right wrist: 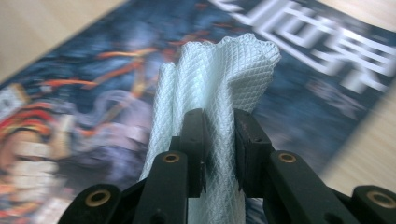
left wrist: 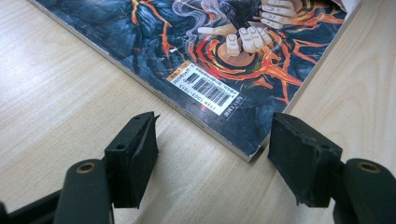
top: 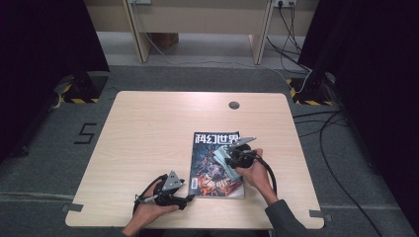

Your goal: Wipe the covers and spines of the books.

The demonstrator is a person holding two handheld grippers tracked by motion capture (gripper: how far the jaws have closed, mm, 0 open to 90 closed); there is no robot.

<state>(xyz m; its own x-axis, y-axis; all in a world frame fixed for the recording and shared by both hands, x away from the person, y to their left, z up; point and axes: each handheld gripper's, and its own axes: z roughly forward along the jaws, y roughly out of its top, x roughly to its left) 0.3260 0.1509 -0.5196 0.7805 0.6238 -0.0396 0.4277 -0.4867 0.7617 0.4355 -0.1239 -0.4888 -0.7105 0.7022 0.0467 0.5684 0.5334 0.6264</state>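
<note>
My right tool (right wrist: 219,140) pinched one white mesh cloth (right wrist: 219,79) above the single magazine (top: 216,163), which lay lengthwise away from me on the counter (top: 148,133). My left tool (left wrist: 210,158) stood open, empty, at its near corner.

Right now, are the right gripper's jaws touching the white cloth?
Touching: the right gripper view shows the right gripper with both jaws pinching the white cloth.

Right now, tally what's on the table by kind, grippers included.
Magazine: 1
White mesh cloth: 1
Grippers: 2, left gripper open at the magazine's corner, right gripper shut on the cloth
Total: 4
</note>
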